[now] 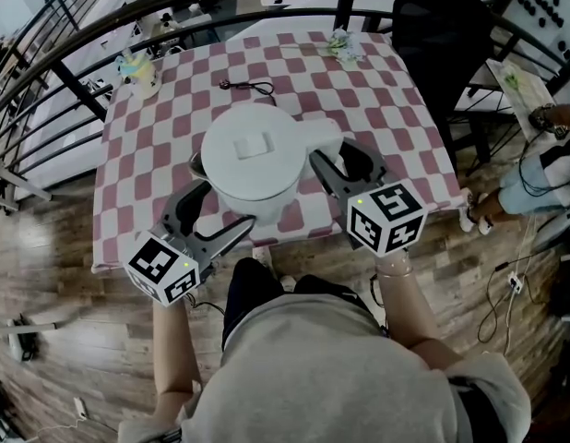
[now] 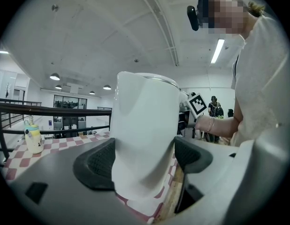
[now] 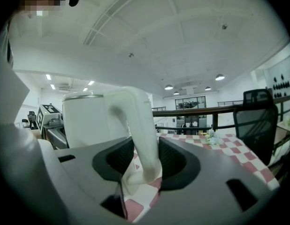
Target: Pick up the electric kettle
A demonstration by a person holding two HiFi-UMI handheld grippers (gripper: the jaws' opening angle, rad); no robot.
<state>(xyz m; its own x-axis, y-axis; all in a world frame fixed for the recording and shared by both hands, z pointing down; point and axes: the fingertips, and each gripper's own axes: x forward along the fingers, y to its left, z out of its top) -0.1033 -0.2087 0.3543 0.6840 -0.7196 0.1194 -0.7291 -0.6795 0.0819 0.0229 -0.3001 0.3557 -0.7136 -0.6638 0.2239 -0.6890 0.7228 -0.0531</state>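
Right gripper view: right gripper (image 3: 146,159) is clamped on the handle (image 3: 144,130) of the electric kettle (image 1: 251,160). Left gripper (image 2: 144,158) squeezes its smooth body near the table (image 1: 147,155) front edge. Risk: body slips off the left pads, kettle swings on the handle and tips.

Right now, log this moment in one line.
left gripper: shut on kettle body | right gripper: shut on handle | kettle: at table front edge, lift unclear

Bright, even overhead light; soft shadows; fisheye bending at edges.
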